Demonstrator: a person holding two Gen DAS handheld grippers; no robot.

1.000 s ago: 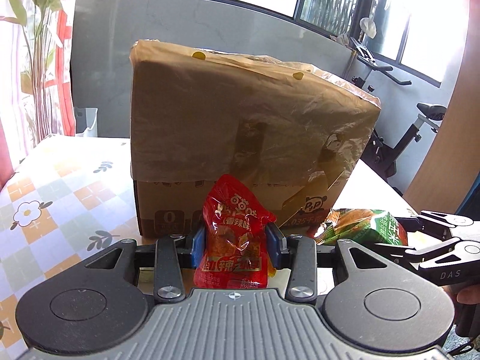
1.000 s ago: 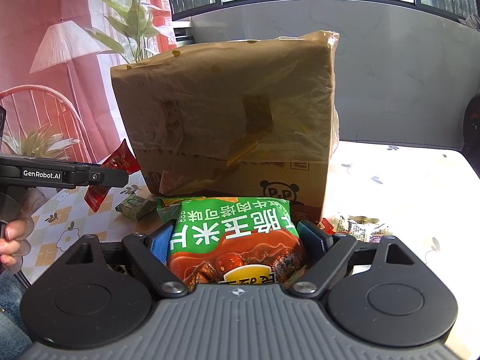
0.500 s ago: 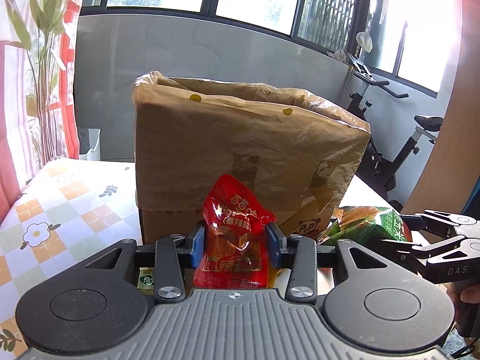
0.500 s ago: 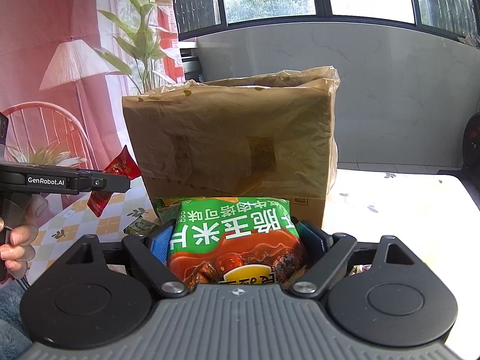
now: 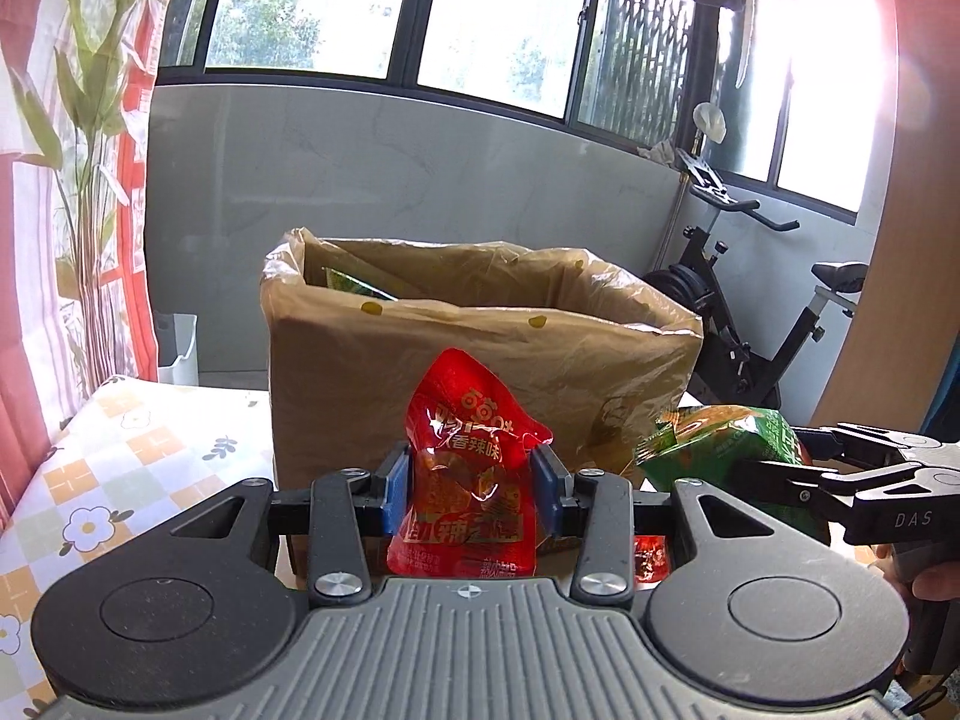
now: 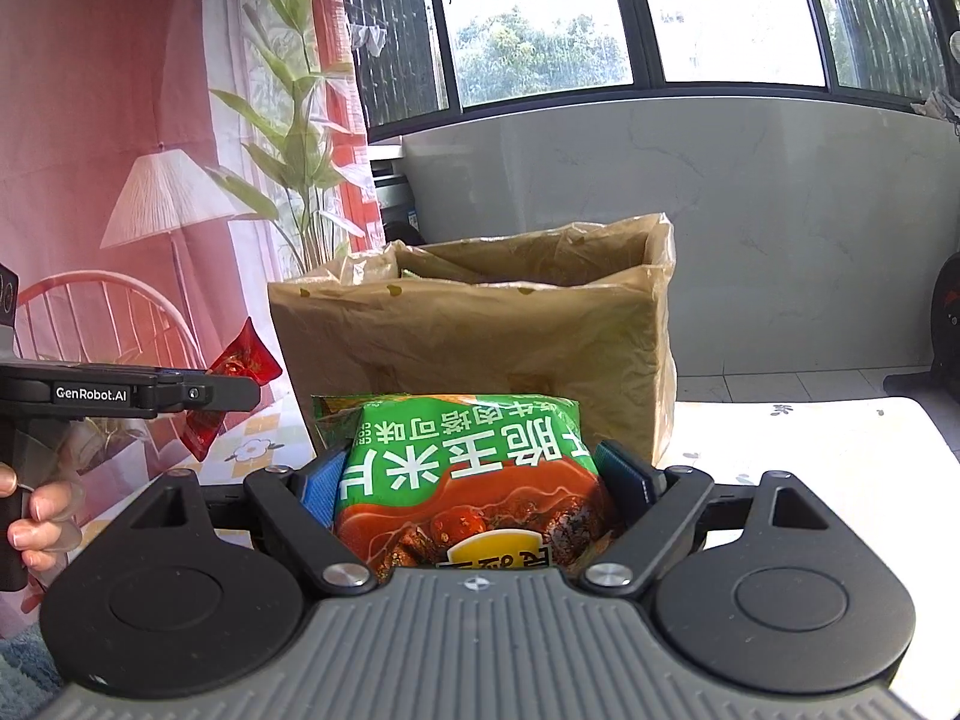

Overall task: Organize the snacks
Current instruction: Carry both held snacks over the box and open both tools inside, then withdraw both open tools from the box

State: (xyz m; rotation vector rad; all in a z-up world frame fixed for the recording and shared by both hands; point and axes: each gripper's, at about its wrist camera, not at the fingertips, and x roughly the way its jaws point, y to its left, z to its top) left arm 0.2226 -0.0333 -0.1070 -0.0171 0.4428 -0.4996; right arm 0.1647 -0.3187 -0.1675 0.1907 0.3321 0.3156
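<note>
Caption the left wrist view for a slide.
Left gripper holds a red snack packet before the bag-lined cardboard box; right gripper's green snack bag alongside.

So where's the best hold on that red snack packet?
Across its middle, as the left tongs have it now: the red snack packet stands upright, its soft flat body pinched from both sides, the pointed top seal free above. Come from below, leaving that top clear.
</note>
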